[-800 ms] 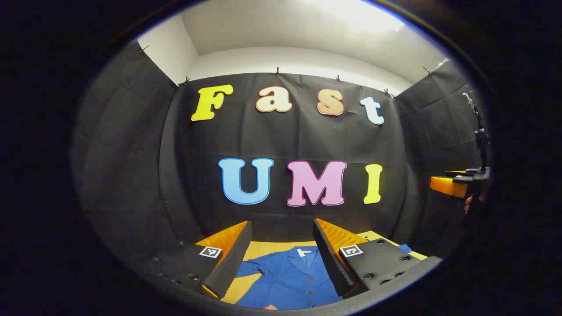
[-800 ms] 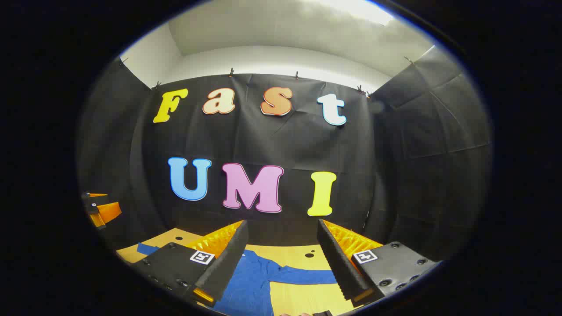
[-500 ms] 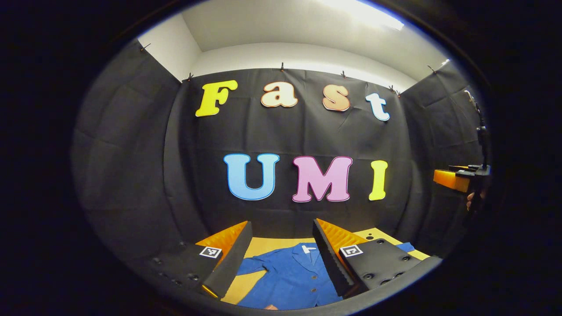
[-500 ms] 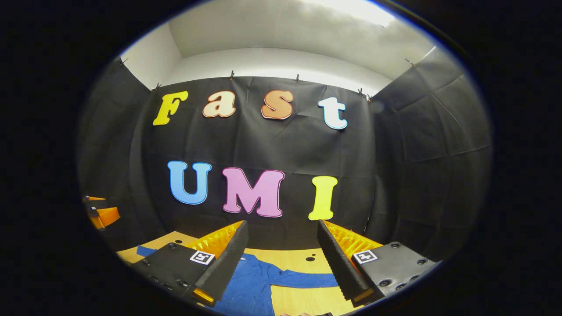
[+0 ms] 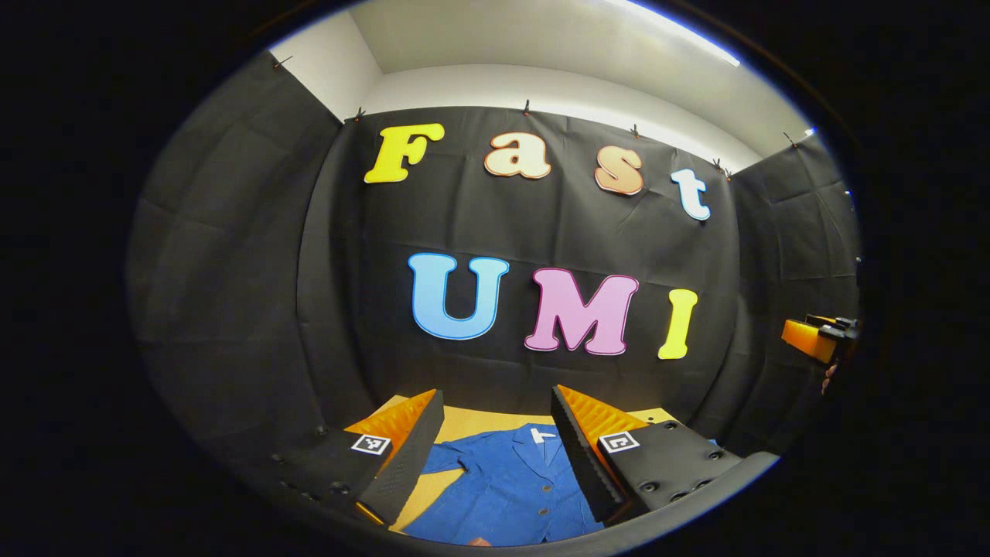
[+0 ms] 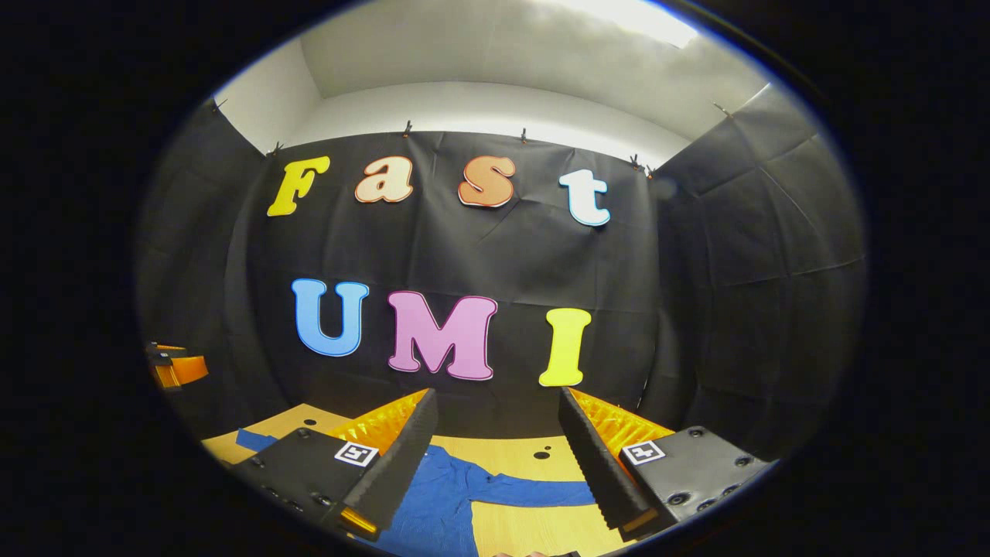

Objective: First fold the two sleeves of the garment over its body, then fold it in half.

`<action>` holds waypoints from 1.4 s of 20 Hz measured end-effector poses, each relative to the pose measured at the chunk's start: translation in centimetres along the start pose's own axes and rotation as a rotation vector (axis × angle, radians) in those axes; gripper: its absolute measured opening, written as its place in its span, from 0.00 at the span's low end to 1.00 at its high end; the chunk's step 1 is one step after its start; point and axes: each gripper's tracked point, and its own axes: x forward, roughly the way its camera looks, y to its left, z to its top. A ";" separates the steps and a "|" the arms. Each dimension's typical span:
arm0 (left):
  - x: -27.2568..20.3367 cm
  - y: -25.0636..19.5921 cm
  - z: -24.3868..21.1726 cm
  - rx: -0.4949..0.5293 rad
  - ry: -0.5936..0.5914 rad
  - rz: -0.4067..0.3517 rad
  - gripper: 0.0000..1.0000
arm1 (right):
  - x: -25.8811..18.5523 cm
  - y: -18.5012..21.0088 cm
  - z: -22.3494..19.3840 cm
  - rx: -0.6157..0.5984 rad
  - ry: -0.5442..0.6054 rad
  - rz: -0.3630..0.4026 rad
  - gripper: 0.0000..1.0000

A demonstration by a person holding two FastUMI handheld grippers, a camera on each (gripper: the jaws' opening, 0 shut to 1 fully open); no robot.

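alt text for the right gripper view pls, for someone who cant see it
A blue garment lies flat on a wooden table, one sleeve stretched out sideways and not yet folded. The right gripper hovers above it, open, fingers spread either side of the shirt body. The left gripper shows at the far left edge, before the black cloth wall.

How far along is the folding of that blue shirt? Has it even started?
Nothing looks folded yet. The blue garment lies flat and face up on the wooden table, with one sleeve stretched out sideways. Both the left gripper and the right gripper are open above it, holding nothing. Both sleeve folds and the fold in half remain.
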 end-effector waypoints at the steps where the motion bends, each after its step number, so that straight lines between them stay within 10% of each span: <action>1: 0.0 0.0 0.2 0.003 -0.007 0.002 0.80 | 0.0 0.1 -0.1 -0.001 0.002 0.005 0.94; 28: 0.7 -1.4 0.8 0.033 -0.048 -0.017 0.80 | 1.9 -0.5 -2.7 0.012 0.060 0.003 0.98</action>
